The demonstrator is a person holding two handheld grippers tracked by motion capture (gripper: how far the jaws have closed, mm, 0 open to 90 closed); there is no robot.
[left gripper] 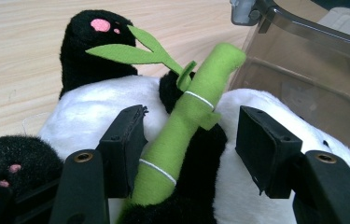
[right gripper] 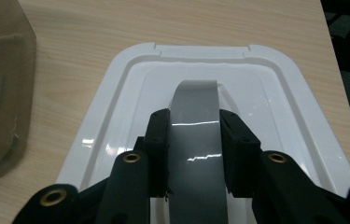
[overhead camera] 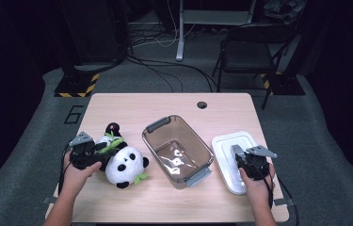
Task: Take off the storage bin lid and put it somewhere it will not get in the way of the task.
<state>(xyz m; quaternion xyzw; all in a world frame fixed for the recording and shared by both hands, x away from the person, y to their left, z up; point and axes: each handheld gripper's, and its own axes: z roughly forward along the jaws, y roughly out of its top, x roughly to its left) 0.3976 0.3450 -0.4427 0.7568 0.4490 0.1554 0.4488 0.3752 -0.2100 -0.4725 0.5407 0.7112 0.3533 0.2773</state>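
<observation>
A black-and-white panda plush (overhead camera: 123, 164) lies on the left of the wooden table (overhead camera: 164, 106), hugging a green felt bamboo stalk (left gripper: 210, 70). My left gripper (overhead camera: 98, 153) reaches over the panda (left gripper: 93, 116) from the left. In the left gripper view that gripper (left gripper: 192, 114) stands open, its jaws on either side of the stalk and not clamping it. At the right my right gripper (overhead camera: 243, 157) hovers low over a white lid (overhead camera: 230, 141). In the right gripper view it (right gripper: 195, 116) is shut on a grey tape roll (right gripper: 195, 154) held upright above the lid (right gripper: 275, 93).
A clear brownish plastic bin (overhead camera: 162, 123) with grey handles stands open mid-table, between the panda and the lid; its wall (left gripper: 303, 70) is close to the panda's right side. A cable hole (overhead camera: 202, 104) sits near the far edge. Beyond the table stand a folding chair (overhead camera: 254, 47) and floor cables.
</observation>
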